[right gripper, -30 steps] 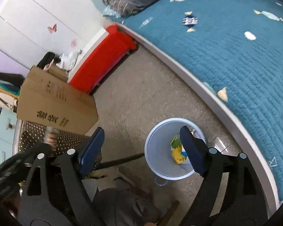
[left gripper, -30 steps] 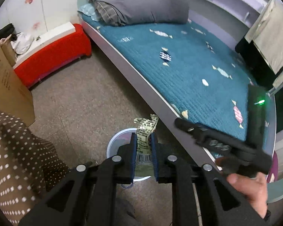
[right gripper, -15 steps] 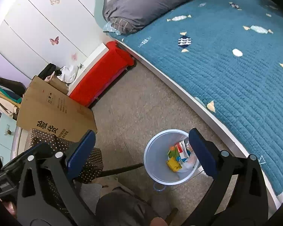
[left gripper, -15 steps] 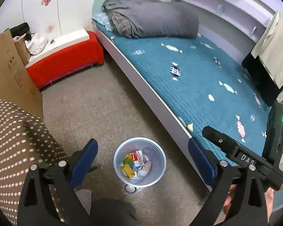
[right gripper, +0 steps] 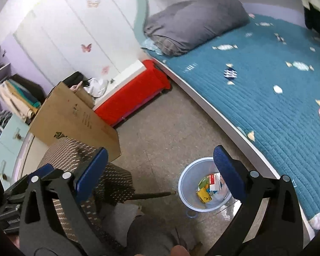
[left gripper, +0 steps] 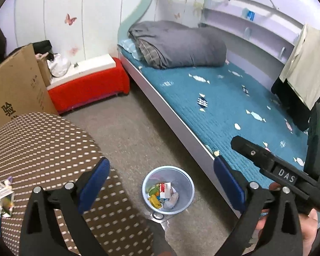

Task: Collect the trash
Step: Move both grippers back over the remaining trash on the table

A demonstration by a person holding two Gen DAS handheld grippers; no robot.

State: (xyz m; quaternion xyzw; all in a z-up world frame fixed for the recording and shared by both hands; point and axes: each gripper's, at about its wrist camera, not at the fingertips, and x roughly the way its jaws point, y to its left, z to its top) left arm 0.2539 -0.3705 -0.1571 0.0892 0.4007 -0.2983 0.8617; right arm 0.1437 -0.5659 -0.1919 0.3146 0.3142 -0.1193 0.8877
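bin [left gripper: 168, 189]: round, pale plastic, crumpled wrappers inside, perhaps cartons
left gripper [left gripper: 162, 170]: just opened wide, empty
right gripper [right gripper: 160, 166]: wide, empty

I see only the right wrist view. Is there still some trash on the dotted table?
Observer: Yes. Small cartons lie on the table, at the left edge of the left wrist view.
Operator: Is the left gripper free to take them?
Observer: The left gripper has just been opening. Its jaws stand wide, with nothing between them.
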